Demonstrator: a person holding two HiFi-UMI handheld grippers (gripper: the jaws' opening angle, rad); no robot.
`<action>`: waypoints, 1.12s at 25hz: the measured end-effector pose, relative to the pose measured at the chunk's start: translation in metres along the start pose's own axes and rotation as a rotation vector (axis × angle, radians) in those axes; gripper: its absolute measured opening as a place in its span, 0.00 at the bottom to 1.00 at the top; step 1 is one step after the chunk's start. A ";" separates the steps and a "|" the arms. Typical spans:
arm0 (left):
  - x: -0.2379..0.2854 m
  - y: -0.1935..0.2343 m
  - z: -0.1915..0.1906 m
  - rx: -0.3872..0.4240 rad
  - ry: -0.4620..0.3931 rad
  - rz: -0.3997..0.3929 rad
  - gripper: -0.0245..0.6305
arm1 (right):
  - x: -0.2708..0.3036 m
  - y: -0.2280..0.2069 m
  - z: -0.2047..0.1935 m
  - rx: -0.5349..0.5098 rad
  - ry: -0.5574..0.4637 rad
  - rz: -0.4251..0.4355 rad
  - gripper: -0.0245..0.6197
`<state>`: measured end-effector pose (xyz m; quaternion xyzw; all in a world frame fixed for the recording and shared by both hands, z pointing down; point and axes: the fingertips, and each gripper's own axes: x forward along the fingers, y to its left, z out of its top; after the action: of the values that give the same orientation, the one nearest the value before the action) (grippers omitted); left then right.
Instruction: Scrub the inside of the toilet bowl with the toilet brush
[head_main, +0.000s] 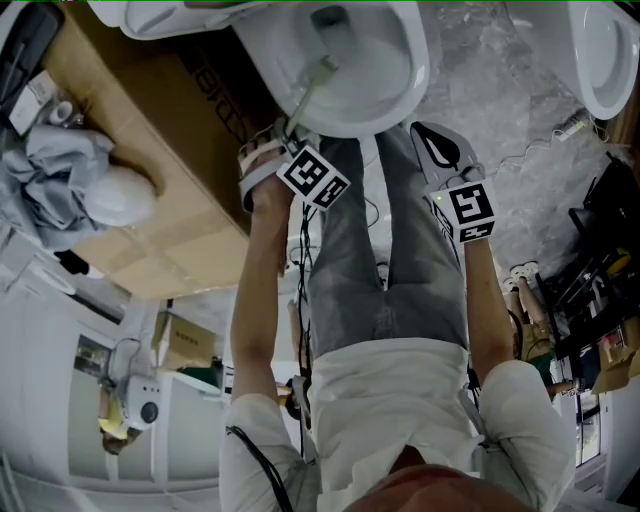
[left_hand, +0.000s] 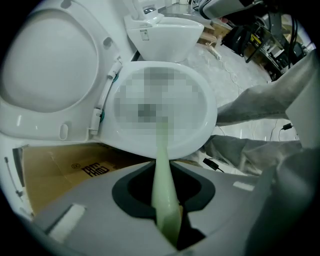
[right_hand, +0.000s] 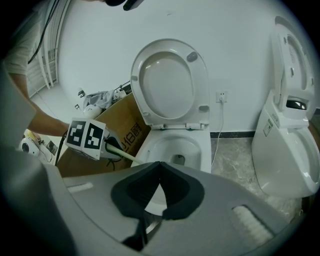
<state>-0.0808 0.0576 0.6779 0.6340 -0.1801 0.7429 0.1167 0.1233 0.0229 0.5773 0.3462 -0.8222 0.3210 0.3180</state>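
The left gripper (left_hand: 167, 212) has its jaws pinched on the pale green handle of the toilet brush (left_hand: 161, 155). The brush slopes over the rim and down into the toilet bowl (head_main: 405, 85), head against the inner wall (seat and lid are up). The right gripper (right_hand: 157, 187) hangs just in front of the bowl, jaws pressed together on nothing. A cardboard box (head_main: 150, 140) stands beside the toilet. Scrubbing looks under way. How much is done I can't judge, so most likely remains.

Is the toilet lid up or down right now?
Up. In the right gripper view the lid stands upright behind the bowl, and the bowl's inside is uncovered.
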 end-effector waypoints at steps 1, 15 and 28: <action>0.001 0.003 0.000 0.012 0.002 0.008 0.19 | 0.000 -0.001 0.000 0.003 0.000 -0.001 0.05; 0.017 0.066 0.001 0.075 0.038 0.098 0.19 | 0.018 0.023 0.011 0.007 -0.007 0.065 0.05; 0.012 0.093 0.002 -0.226 -0.015 -0.017 0.19 | 0.020 0.014 0.010 0.005 0.011 0.063 0.05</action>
<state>-0.1183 -0.0282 0.6790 0.6238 -0.2580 0.7122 0.1925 0.0979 0.0161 0.5821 0.3193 -0.8299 0.3350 0.3116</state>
